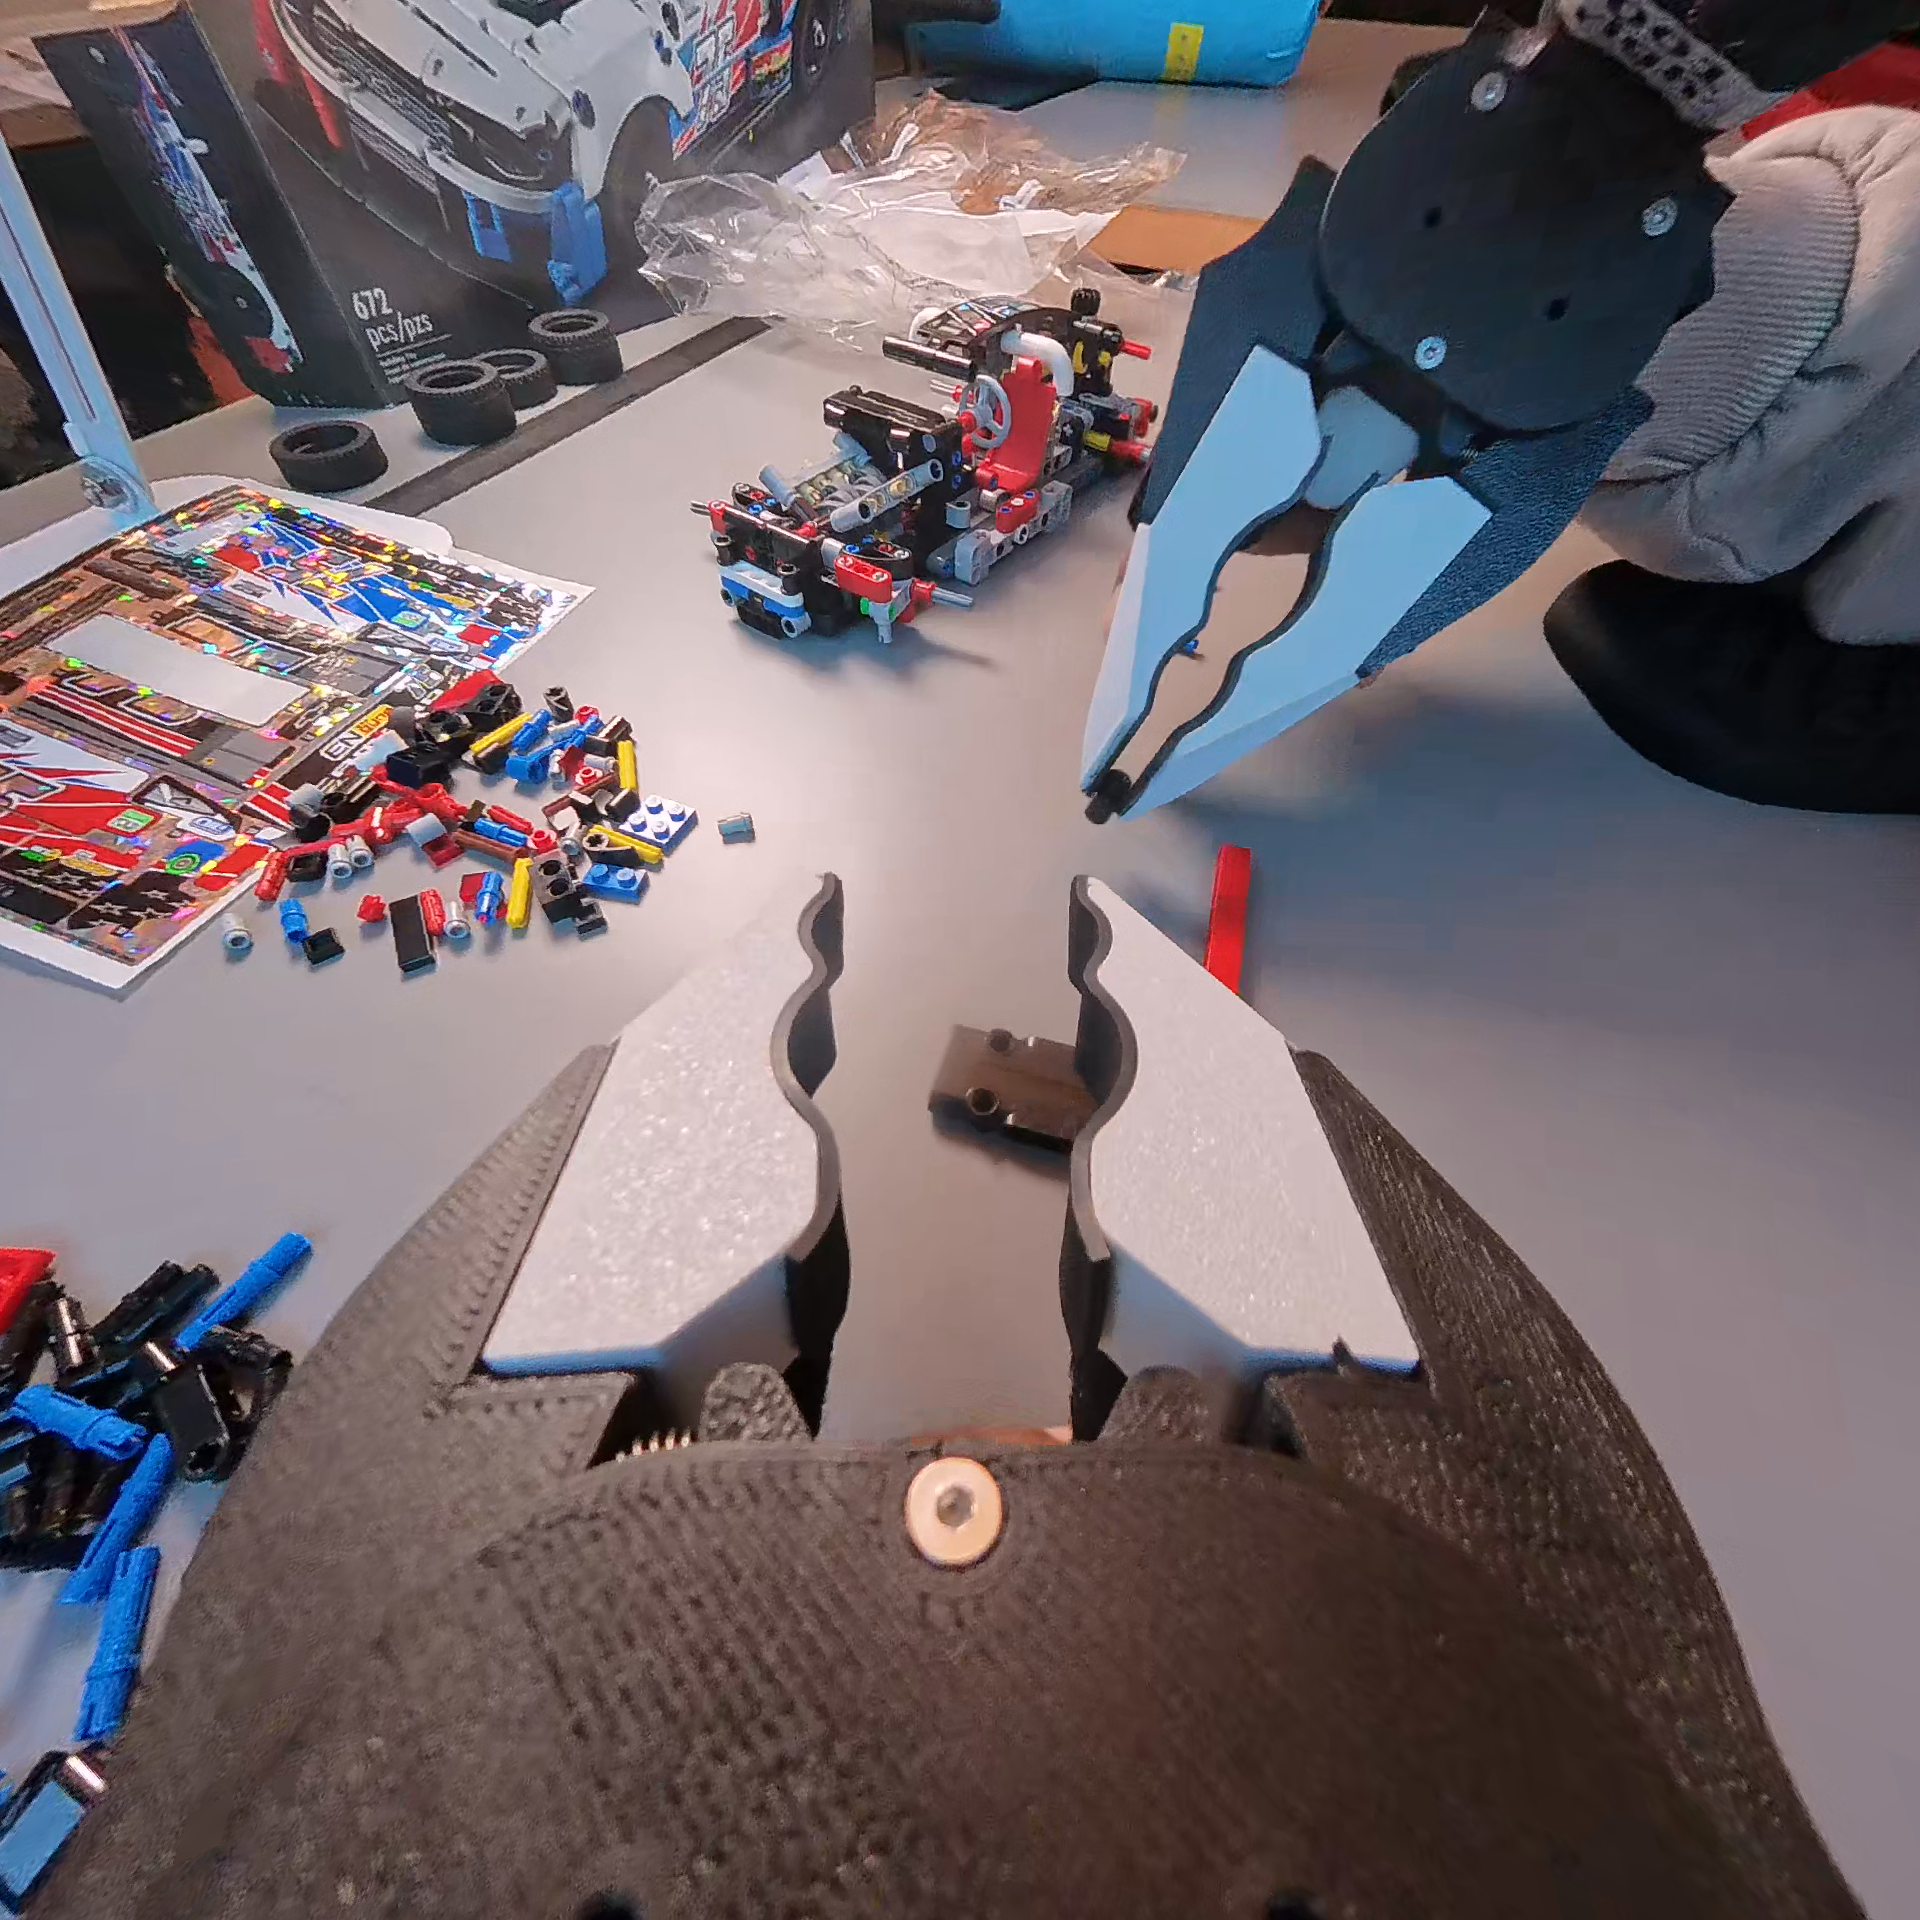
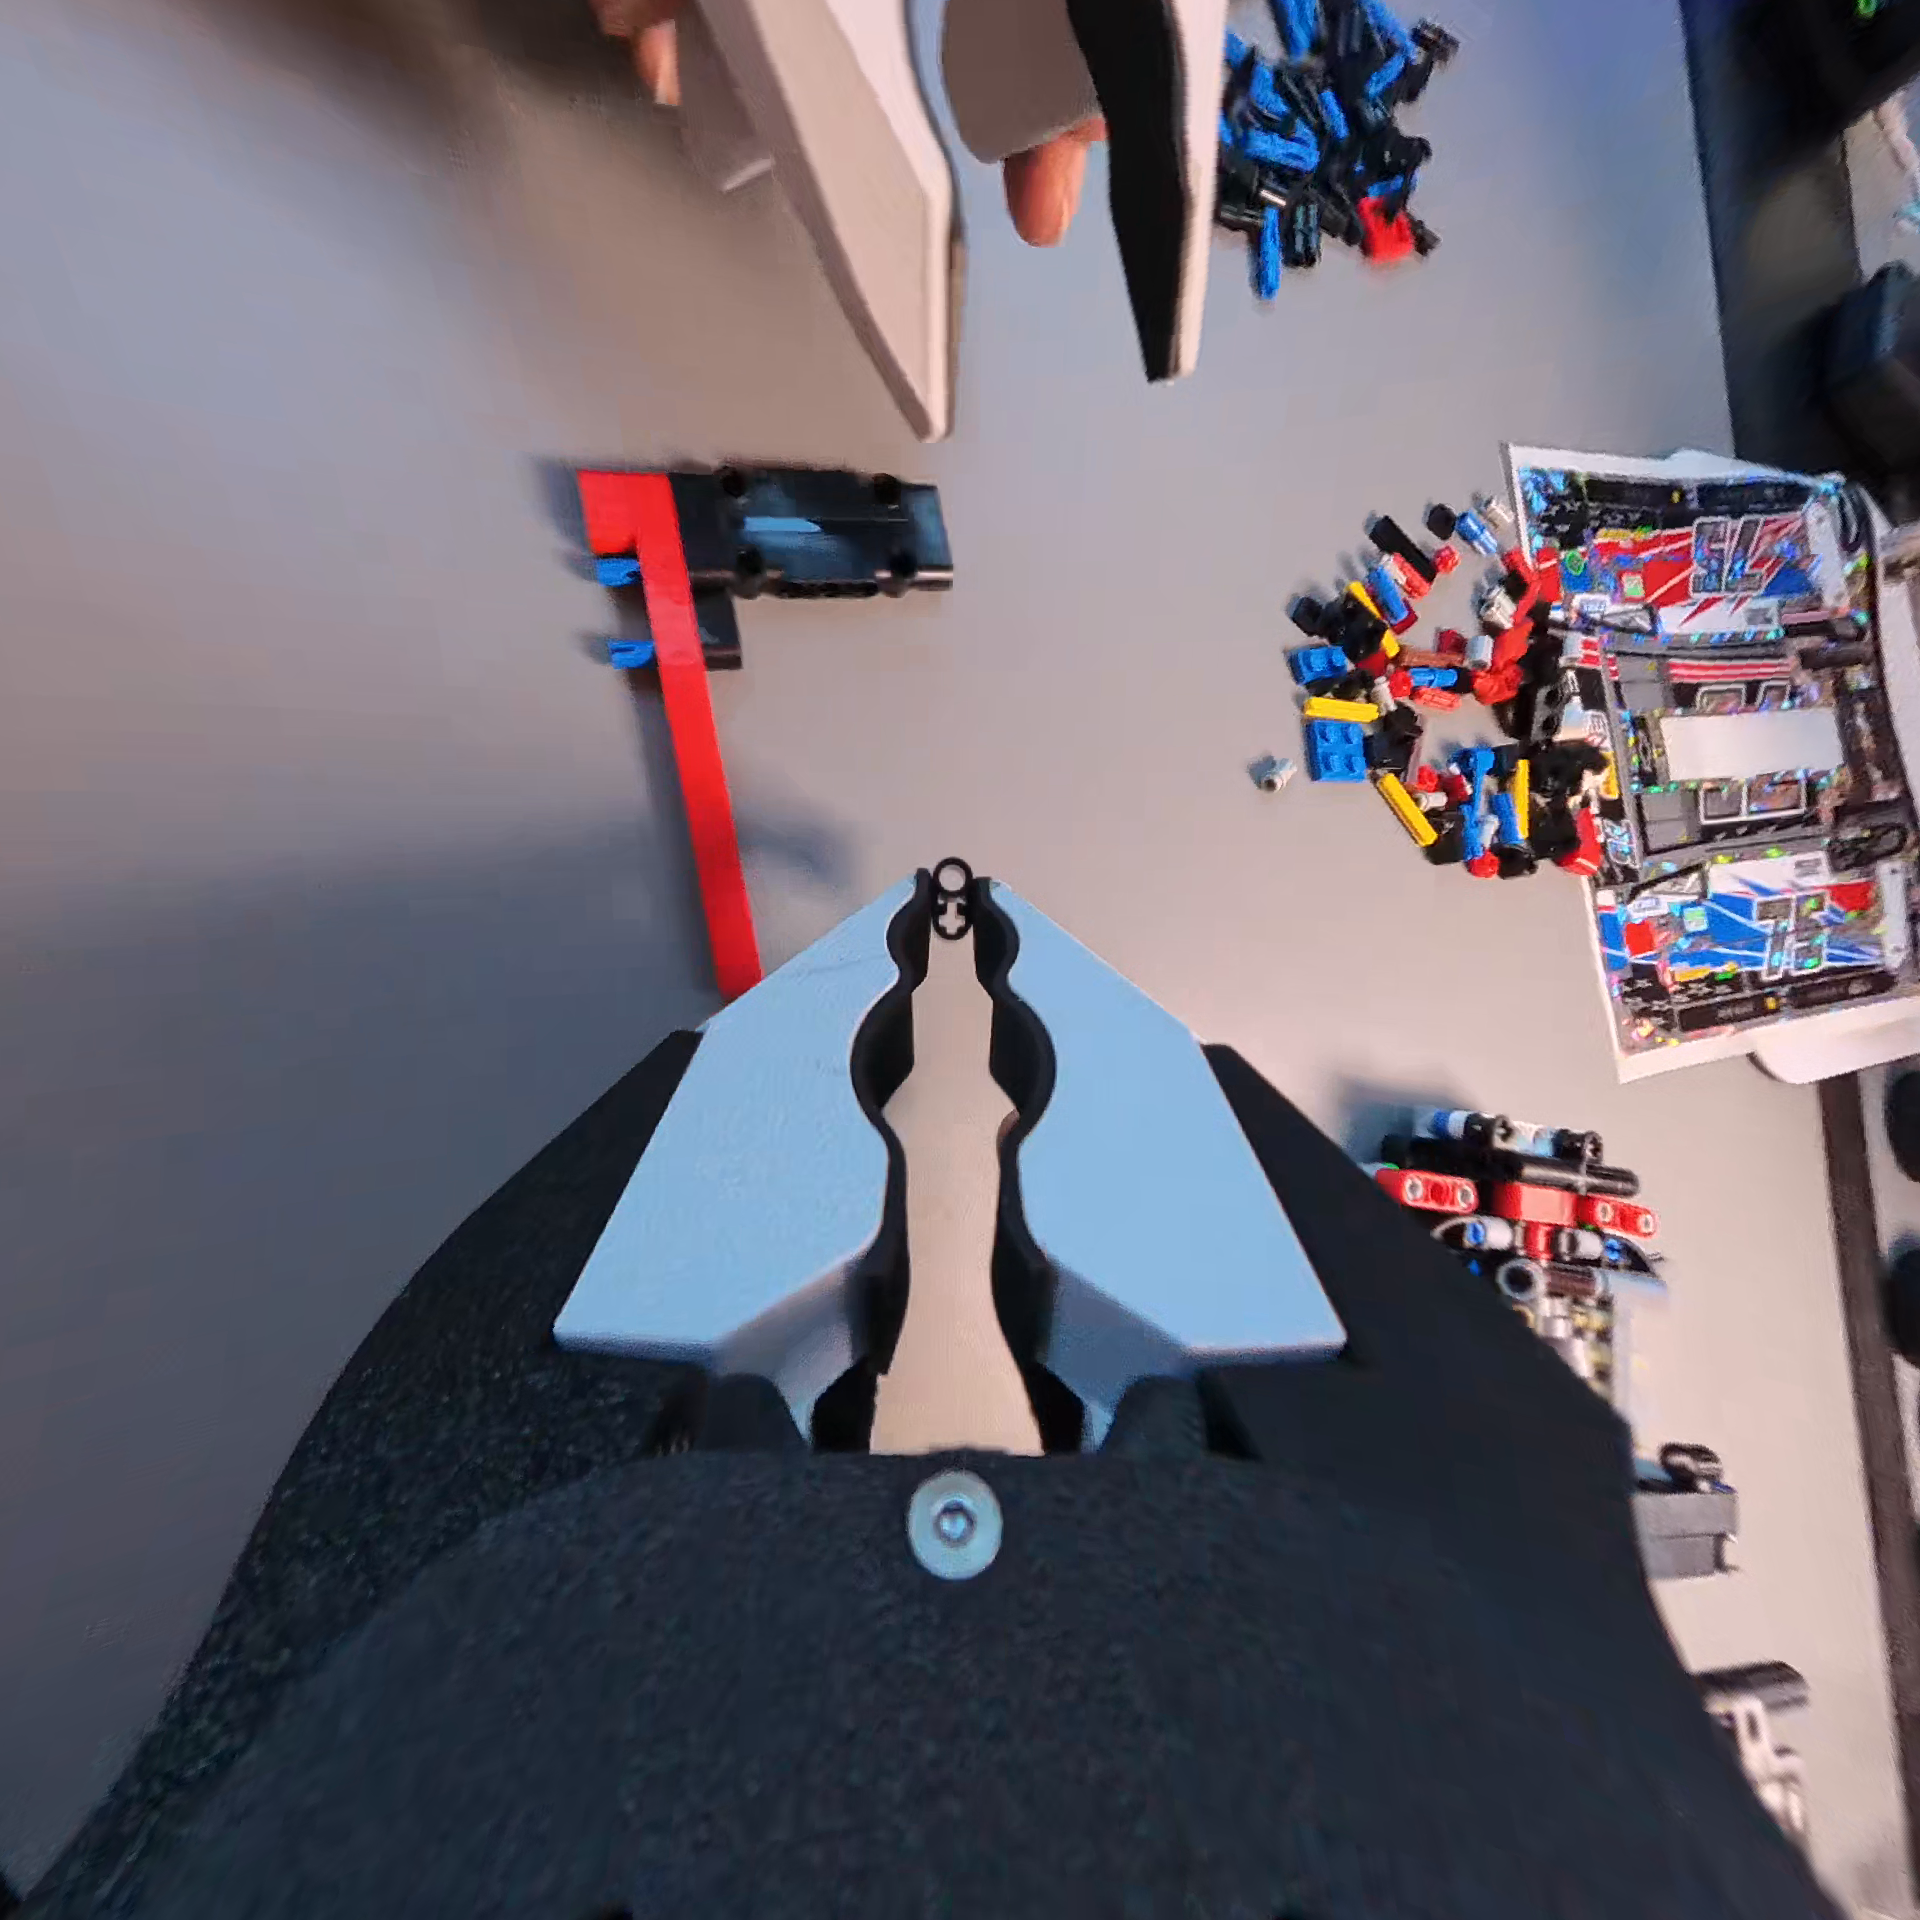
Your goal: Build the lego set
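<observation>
Right gripper pinching small black pin, red-and-black assembly on grey table

Loose-piece pile beside sticker sheet; chassis behind; tyres before box.

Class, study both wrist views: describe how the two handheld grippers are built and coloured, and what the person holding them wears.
Each gripper, left gripper and right gripper, has a rough black printed body with a silver screw at its middle. Two tapering pale grey fingers carry wavy black inner pads. The right one, seen from the left view, has a round black plate with small screws. The holding hand wears a pale padded glove.
</observation>
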Action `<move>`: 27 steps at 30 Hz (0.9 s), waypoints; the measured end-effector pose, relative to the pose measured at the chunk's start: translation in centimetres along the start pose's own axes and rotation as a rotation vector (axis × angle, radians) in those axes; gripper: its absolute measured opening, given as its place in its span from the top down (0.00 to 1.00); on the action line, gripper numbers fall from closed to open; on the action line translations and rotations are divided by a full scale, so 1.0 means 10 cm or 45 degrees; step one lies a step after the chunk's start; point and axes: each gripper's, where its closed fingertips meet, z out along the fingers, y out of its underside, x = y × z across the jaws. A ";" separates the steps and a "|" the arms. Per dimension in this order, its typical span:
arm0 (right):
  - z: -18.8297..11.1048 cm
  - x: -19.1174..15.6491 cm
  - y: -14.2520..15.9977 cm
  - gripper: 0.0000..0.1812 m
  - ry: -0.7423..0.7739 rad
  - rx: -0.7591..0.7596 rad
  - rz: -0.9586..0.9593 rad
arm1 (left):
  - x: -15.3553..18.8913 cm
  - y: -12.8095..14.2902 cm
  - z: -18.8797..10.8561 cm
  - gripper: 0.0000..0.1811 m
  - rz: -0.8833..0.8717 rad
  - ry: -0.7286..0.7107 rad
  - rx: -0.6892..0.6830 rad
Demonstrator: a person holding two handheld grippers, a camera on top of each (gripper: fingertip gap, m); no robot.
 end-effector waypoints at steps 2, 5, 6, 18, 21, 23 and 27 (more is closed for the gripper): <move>-0.05 -0.06 0.04 0.97 0.021 -0.021 -0.077 | 0.04 0.02 0.02 0.77 0.008 0.015 -0.020; -0.10 -0.21 0.20 0.97 -0.046 -0.104 -0.064 | 0.08 0.07 0.05 0.78 0.037 0.029 -0.056; -0.13 -0.26 0.26 0.97 -0.070 -0.132 -0.041 | 0.09 0.08 0.06 0.78 0.049 0.030 -0.068; -0.32 -0.51 0.41 0.96 -0.243 -0.122 0.205 | 0.16 0.09 0.09 0.75 0.010 0.063 -0.075; -0.34 -0.49 0.35 0.92 -0.241 -0.077 0.226 | 0.13 0.06 0.07 0.73 0.011 0.042 -0.061; -0.41 -0.43 0.27 0.92 -0.215 -0.006 0.247 | 0.12 0.06 0.07 0.73 0.003 0.038 -0.059; -0.66 -0.20 0.16 0.91 -0.083 0.147 0.310 | 0.11 0.06 0.07 0.73 0.005 0.028 -0.058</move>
